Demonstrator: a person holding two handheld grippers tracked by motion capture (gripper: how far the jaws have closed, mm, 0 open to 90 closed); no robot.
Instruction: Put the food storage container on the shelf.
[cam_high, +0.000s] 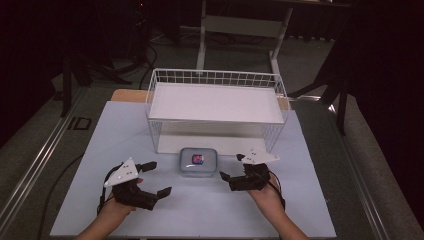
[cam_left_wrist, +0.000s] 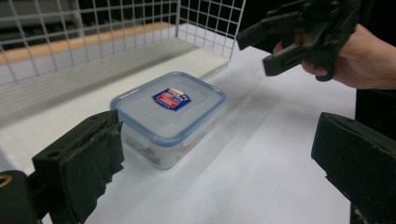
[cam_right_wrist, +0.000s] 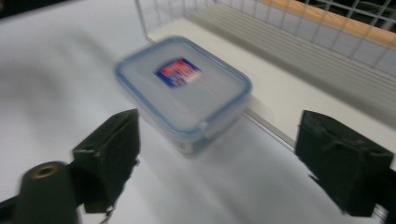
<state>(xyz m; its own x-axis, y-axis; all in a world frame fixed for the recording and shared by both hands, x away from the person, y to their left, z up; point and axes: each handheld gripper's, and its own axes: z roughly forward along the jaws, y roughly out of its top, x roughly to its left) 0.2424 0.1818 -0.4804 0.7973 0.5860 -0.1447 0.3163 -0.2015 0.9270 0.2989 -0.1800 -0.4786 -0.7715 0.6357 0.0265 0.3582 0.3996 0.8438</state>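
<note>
While both of my grippers stand apart from the food box (cam_high: 198, 161), the step in hand reads as an approach with nothing gripped. That box, a clear tub with a blue-rimmed lid and a small label on top, sits on the white table (cam_high: 200, 210) near its middle, just in front of the wire basket (cam_high: 216, 80) and close against the basket's near lower edge.

My left gripper (cam_high: 154, 177) rests to the left of the box and slightly nearer to me. Its jaws stand wide apart and hold nothing; in the left gripper view the box (cam_left_wrist: 169, 116) lies beyond and between them, untouched.

My right gripper (cam_high: 232, 167) hangs to the right of the box, about level with it. Its jaws are spread to their widest and are empty; in the right gripper view the box (cam_right_wrist: 182, 91) lies ahead of the pads (cam_right_wrist: 112, 149), clear of both. That view is blurred, so finer detail of the lid catches cannot be read.

Judgement: the box has not been lifted or opened. The next move, as I judge it, calls for bringing one gripper in level with the box's side walls and closing squarely across it, or taking it from both sides. The basket edge behind the box leaves little room on the far side, so the approach should come from left and right.
</note>
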